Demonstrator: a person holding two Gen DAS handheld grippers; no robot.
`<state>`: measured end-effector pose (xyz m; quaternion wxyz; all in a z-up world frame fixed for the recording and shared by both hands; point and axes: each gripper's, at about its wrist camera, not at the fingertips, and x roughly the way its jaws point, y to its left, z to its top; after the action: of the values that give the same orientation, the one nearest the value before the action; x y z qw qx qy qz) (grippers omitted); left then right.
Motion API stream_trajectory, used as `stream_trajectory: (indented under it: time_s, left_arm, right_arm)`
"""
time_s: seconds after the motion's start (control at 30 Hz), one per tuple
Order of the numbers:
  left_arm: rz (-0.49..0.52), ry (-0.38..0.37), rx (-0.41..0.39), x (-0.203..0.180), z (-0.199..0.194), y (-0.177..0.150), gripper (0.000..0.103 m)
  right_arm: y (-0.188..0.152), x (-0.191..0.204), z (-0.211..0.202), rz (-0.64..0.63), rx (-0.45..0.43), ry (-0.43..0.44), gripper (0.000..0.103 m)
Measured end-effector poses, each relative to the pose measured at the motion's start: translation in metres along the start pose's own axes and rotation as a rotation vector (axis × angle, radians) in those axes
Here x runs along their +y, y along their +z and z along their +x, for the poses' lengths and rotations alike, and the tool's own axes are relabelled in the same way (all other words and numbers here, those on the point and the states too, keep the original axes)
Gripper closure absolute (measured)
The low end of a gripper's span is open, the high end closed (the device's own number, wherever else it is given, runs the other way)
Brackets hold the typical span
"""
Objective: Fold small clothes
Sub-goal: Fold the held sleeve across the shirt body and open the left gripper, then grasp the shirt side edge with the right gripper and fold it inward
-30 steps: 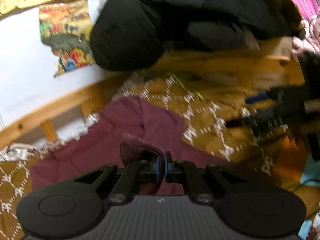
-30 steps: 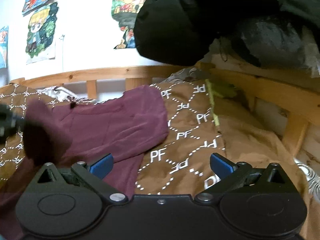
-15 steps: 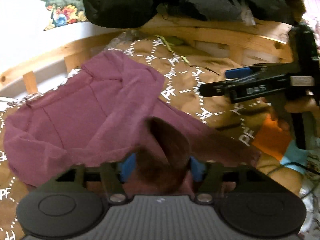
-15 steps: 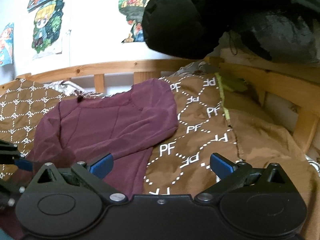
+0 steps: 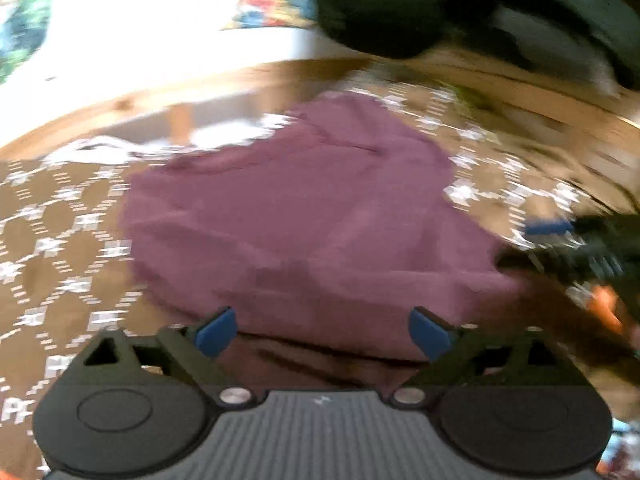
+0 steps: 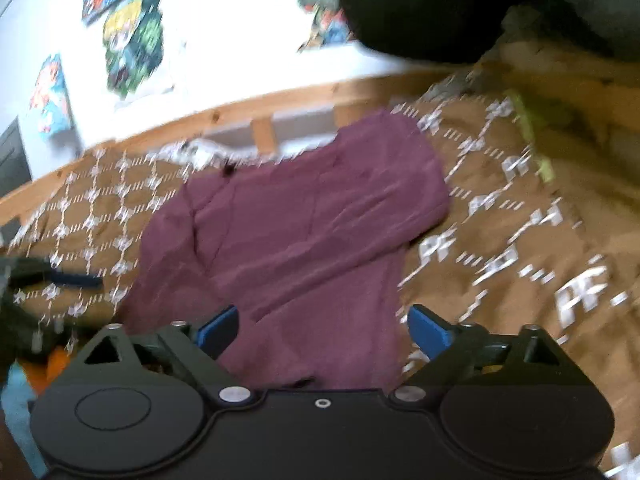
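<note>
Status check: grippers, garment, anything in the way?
Left hand-held gripper just opened, empty. Right hand-held gripper open, closing slightly, empty. Maroon shirt on bedspread, partly folded. Nothing blocking.

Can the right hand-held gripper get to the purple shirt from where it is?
Probably yes. The right hand-held gripper is open, and the purple shirt lies flat on the brown blanket just ahead of its fingertips, with nothing lying between them.

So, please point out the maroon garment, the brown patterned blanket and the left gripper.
maroon garment (image 6: 304,220), right wrist view, middle of the cloth.
brown patterned blanket (image 6: 520,240), right wrist view, bare part.
left gripper (image 5: 322,330), left wrist view, between fingertips.
</note>
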<state>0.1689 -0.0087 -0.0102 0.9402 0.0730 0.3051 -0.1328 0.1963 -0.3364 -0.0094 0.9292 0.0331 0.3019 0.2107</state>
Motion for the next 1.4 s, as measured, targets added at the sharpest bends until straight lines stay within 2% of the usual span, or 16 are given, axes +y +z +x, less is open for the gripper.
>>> stream_trajectory:
  time_s: [0.17,0.2,0.23,0.27,0.4,0.53,0.57,0.63,0.67,0.77,0.83,0.93,1.03,1.17,1.3,1.4]
  left_arm:
    - [0.002,0.124,-0.021,0.041,0.007,-0.004,0.000]
    - [0.019,0.149,-0.021,0.049,0.010,-0.004,0.000]
    - [0.038,0.176,-0.016,0.056,0.014,-0.004,0.000]
    - [0.056,0.205,-0.009,0.062,0.019,-0.004,0.000]
    - [0.097,0.253,0.013,0.081,0.043,-0.002,0.001]
    - [0.072,0.207,0.011,0.099,0.060,0.002,0.003]
    - [0.067,0.197,0.008,0.102,0.063,0.003,0.004]
    - [0.084,0.189,0.004,0.109,0.068,0.004,0.005]
    - [0.106,0.191,0.004,0.110,0.069,0.004,0.006]
    - [0.188,0.212,0.017,0.112,0.079,0.005,0.007]
    - [0.233,0.229,0.037,0.113,0.086,0.003,0.011]
    - [0.257,0.243,0.071,0.115,0.096,0.000,0.017]
    - [0.273,0.250,0.047,0.116,0.099,0.001,0.020]
    - [0.308,0.256,0.034,0.118,0.108,0.005,0.027]
    - [0.338,0.238,0.026,0.122,0.117,0.007,0.033]
    - [0.344,0.216,0.003,0.123,0.119,0.008,0.047]
  right_arm:
    - [-0.012,0.013,0.025,-0.021,0.123,0.019,0.031]
    - [-0.012,0.014,0.028,-0.015,0.141,0.019,0.049]
    - [-0.012,0.015,0.031,-0.010,0.155,0.013,0.082]
    - [-0.010,0.015,0.031,-0.011,0.165,-0.009,0.096]
    - [0.006,0.019,0.020,-0.078,0.129,-0.069,0.097]
    - [0.024,0.018,0.021,-0.127,0.148,-0.107,0.096]
    - [0.028,0.016,0.025,-0.135,0.166,-0.105,0.092]
    - [0.038,0.015,0.031,-0.126,0.186,-0.082,0.075]
    - [0.047,0.016,0.036,-0.132,0.182,-0.062,0.072]
    - [0.078,0.030,0.062,-0.191,0.190,0.006,0.053]
    - [0.102,0.046,0.089,-0.218,0.190,0.094,0.041]
    - [0.136,0.081,0.139,-0.256,0.203,0.245,0.030]
    - [0.163,0.112,0.189,-0.258,0.218,0.352,0.030]
    - [0.189,0.142,0.247,-0.245,0.260,0.434,0.032]
    - [0.201,0.161,0.296,-0.225,0.330,0.464,0.042]
    - [0.200,0.173,0.319,-0.254,0.367,0.448,0.056]
